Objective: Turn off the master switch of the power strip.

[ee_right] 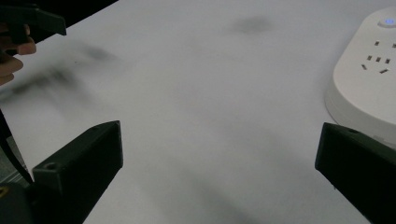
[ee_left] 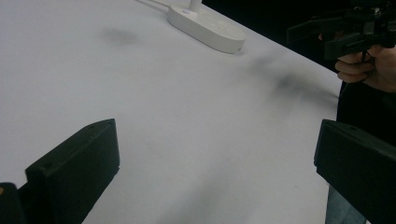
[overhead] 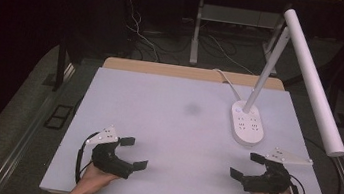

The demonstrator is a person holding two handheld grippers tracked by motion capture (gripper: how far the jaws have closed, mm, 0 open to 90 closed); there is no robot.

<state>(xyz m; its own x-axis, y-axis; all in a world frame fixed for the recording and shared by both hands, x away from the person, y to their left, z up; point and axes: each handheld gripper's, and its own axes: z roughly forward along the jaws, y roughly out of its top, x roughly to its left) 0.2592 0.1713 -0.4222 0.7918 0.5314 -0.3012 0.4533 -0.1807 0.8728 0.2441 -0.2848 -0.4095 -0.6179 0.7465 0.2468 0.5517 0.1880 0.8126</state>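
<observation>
Both grippers hover low over the near edge of the white table [overhead: 157, 120], and nothing is in either one. The left gripper [overhead: 133, 152] has its jaws spread wide, bare tabletop between them; the right gripper [overhead: 247, 165] is spread just as wide, likewise with only table between its jaws.

Nearest to the right gripper sits the desk lamp's base [overhead: 247, 123], toward the far right of the table: a flat white oval with rounded edges, rows of small dark socket slots on top and a little blue light at its far end. A slim white stem rises from it, carrying a long white tube head [overhead: 313, 80] that slants out past the table's right edge.

In the right gripper view the base [ee_right: 369, 79] is cut off by the frame's right side. In the left gripper view only its near half [ee_left: 210, 29] shows, the stem clipped at the top. A faint grey smudge [overhead: 192, 109] marks mid-table; what it is cannot be told.
</observation>
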